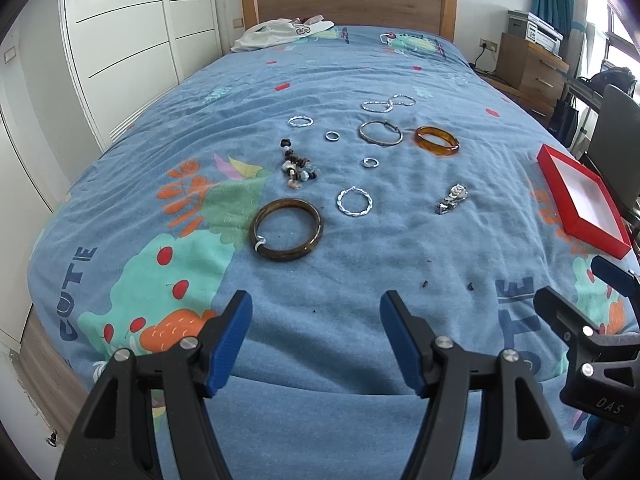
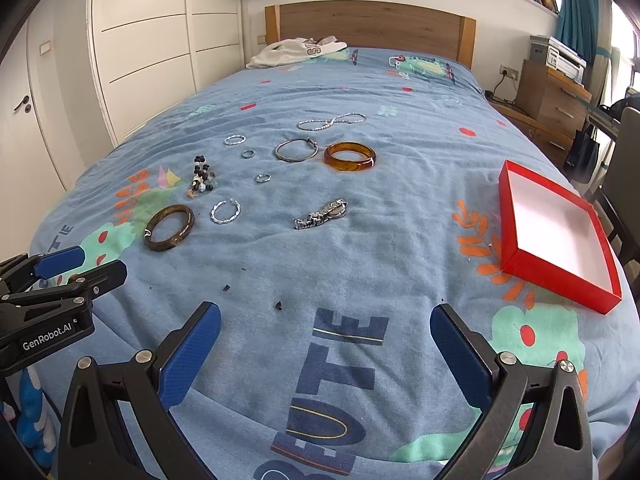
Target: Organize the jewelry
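Note:
Jewelry lies spread on the blue bedspread point(image 1: 320, 280). A dark brown bangle point(image 1: 286, 229) point(image 2: 169, 227) is nearest the left gripper. Beyond it lie a twisted silver hoop point(image 1: 354, 201) point(image 2: 226, 211), a bead bracelet point(image 1: 298, 166) point(image 2: 201, 181), a silver watch point(image 1: 452, 199) point(image 2: 321, 214), an amber bangle point(image 1: 437, 141) point(image 2: 350, 156), a thin silver bangle point(image 1: 380, 133) point(image 2: 296, 149) and small rings. A red box point(image 1: 580, 204) point(image 2: 558, 236), white inside, sits at the right. My left gripper point(image 1: 316, 344) and right gripper point(image 2: 326, 356) are both open and empty, near the bed's foot.
A white garment point(image 1: 280, 34) lies by the wooden headboard point(image 1: 348, 4). White wardrobe doors point(image 1: 120, 40) stand left of the bed. A wooden drawer unit point(image 1: 528, 68) and a chair point(image 1: 616, 132) stand to the right. Small dark crumbs point(image 2: 278, 305) dot the bedspread.

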{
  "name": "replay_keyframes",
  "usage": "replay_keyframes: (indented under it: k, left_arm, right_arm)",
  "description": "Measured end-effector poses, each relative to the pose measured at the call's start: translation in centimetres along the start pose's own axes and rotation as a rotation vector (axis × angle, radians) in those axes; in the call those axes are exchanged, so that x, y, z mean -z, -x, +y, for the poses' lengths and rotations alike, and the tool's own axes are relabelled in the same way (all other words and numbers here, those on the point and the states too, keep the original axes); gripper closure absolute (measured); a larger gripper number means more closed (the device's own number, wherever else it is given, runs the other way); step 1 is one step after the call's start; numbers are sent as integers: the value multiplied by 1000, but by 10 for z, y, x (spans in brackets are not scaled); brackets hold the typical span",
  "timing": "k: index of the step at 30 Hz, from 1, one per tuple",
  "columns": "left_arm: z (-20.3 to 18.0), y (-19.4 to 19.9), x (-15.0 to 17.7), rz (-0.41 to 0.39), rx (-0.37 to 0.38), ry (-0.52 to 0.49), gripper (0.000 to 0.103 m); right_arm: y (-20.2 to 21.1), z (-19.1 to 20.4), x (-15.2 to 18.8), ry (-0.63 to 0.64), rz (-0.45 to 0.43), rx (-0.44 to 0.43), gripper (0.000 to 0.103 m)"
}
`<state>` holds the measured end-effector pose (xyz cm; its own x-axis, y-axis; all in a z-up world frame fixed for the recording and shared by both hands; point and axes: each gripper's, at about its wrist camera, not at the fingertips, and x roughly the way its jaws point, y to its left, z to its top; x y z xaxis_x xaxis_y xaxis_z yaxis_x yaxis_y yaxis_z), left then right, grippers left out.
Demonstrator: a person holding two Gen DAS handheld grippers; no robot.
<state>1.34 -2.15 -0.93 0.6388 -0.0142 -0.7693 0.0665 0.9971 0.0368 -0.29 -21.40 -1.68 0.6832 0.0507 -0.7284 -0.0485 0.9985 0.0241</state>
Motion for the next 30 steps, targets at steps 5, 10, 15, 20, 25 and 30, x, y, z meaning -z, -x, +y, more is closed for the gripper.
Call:
replay_keyframes:
  k: [5, 10, 15, 20, 25, 30]
  left_arm:
    - [0, 0, -1, -7, -14, 1, 38]
    - [2, -2, -4, -7, -17, 0, 38]
    - [6, -2, -5, 13, 2, -17, 38]
    - [17, -7, -3, 30, 17, 12, 38]
    - [23, -16, -9, 40, 30, 8, 38]
    - [25, -23, -19, 37, 44, -18, 38]
  right_arm:
    - [-4, -4, 3, -14, 2, -7, 1]
    - [-7, -5, 3, -19, 5, -26, 1]
    - [-10, -3, 0, -23, 6, -42, 1]
    - [-18, -3, -2, -39, 21, -61, 1]
    - [-28, -5, -3, -56, 43, -78, 1]
    - [-37, -9, -8, -83, 56, -98, 2]
